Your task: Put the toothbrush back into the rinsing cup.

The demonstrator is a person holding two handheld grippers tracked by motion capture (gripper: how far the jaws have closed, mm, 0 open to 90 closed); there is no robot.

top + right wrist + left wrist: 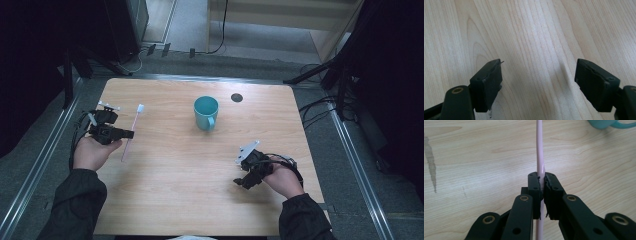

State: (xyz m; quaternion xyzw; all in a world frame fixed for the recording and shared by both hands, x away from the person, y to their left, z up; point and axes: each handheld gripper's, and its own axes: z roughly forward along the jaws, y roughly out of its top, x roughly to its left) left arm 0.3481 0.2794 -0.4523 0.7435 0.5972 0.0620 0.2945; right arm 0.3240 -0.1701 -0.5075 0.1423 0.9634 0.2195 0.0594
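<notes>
Place: lab or test bay
Table [165,200]: bare pale wood
Floor [40,150]: grey, metal rails [350,150] alongside
Surrounds: black stands [320,70], loose cables [315,107], dark equipment

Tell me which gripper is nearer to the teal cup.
Right, though only narrowly. The right gripper sits toward the person from the teal cup and slightly to its right, jaws open. The left gripper is off to the cup's left, shut on the pink toothbrush.
</notes>
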